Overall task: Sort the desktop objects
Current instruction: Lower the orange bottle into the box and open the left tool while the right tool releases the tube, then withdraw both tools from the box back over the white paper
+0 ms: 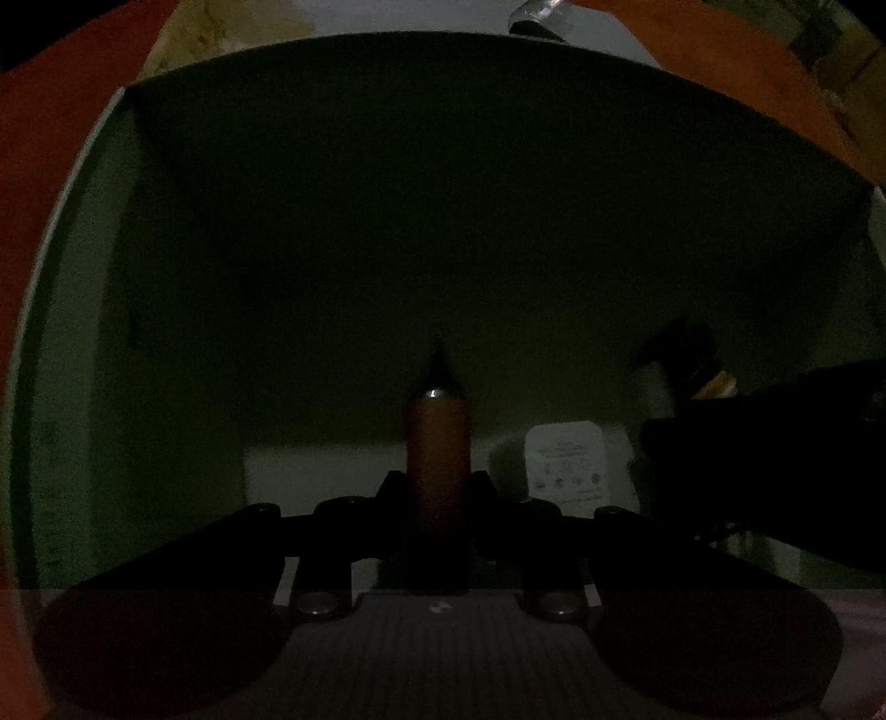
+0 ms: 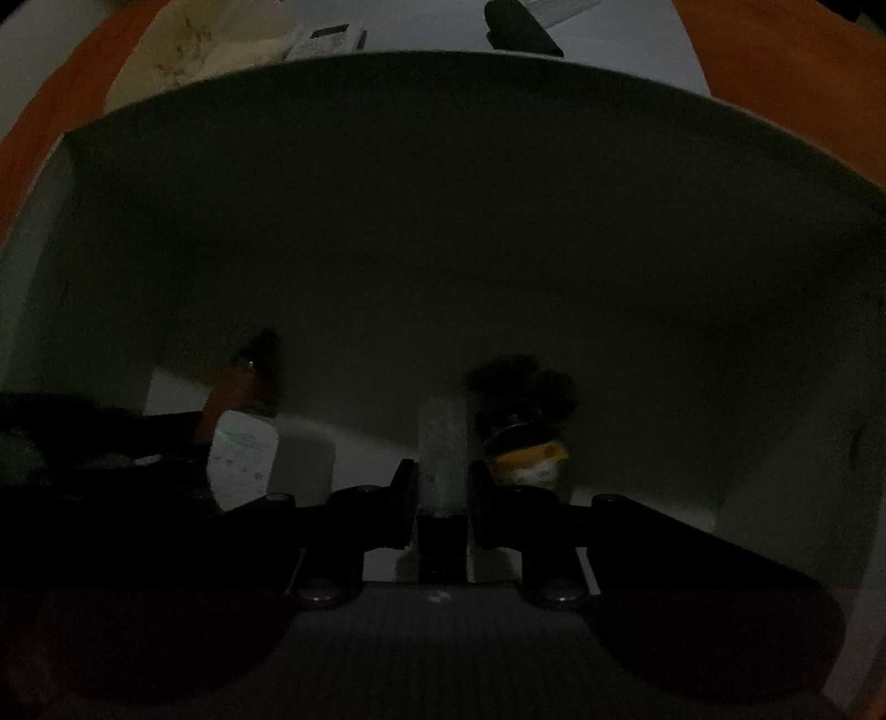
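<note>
Both grippers point down into a deep, pale box [image 1: 443,166], and the light in there is dim. My left gripper [image 1: 437,479] is shut on an orange pen [image 1: 437,443] whose dark pointed tip faces the box floor. The right wrist view shows that same orange pen [image 2: 238,387] at the left. My right gripper [image 2: 443,468] is shut on a short grey stick [image 2: 442,448] that stands between its fingers. A white adapter [image 1: 565,462] with printed text lies on the box floor between the two grippers. Just right of the grey stick stands a small yellow and black toy figure [image 2: 526,448].
The box walls [image 2: 443,194] close in on every side. Beyond the rim are an orange tabletop [image 2: 803,83], a white sheet [image 2: 626,50], a black object [image 2: 520,27] and a beige lump [image 2: 194,39].
</note>
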Motion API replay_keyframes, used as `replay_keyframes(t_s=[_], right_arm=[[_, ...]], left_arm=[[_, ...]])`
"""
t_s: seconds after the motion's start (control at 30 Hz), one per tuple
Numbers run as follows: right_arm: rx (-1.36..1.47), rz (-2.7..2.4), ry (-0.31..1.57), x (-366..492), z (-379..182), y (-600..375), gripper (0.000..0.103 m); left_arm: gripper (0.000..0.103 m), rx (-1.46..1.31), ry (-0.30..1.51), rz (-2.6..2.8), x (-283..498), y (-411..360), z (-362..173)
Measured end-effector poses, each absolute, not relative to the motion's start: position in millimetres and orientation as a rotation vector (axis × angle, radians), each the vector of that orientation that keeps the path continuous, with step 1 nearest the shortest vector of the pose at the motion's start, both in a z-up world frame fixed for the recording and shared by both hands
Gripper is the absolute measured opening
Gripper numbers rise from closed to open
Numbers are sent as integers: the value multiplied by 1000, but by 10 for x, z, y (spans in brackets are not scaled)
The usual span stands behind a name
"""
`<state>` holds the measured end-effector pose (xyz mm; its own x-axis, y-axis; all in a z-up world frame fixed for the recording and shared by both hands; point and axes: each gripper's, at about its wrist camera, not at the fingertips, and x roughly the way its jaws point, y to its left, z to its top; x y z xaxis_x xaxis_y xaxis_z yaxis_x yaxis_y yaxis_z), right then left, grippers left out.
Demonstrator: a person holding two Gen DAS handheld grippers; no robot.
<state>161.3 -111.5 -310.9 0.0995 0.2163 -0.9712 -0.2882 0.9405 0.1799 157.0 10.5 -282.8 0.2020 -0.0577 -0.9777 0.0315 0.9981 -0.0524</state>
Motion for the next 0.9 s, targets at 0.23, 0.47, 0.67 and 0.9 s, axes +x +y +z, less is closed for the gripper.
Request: replay_keyframes(t_s=[0.23,0.47,0.67,0.9], right_arm=[[-40,372,1430,1592,-3086,-1206,23],[51,396,1367,1606,-2685,-1411,24],[158,377,1298,1624,-2250,-1730,25],[245,381,1254,1560,-1817,-1958,26]], left_arm=[[22,-36,1356,-63,1566,102,-2749],[23,-101,1294,-104,1550,125,-2398],[30,-124,1205,-145,1644,75,-1991],[30,-129,1139,-161,1776,-17,-1783]])
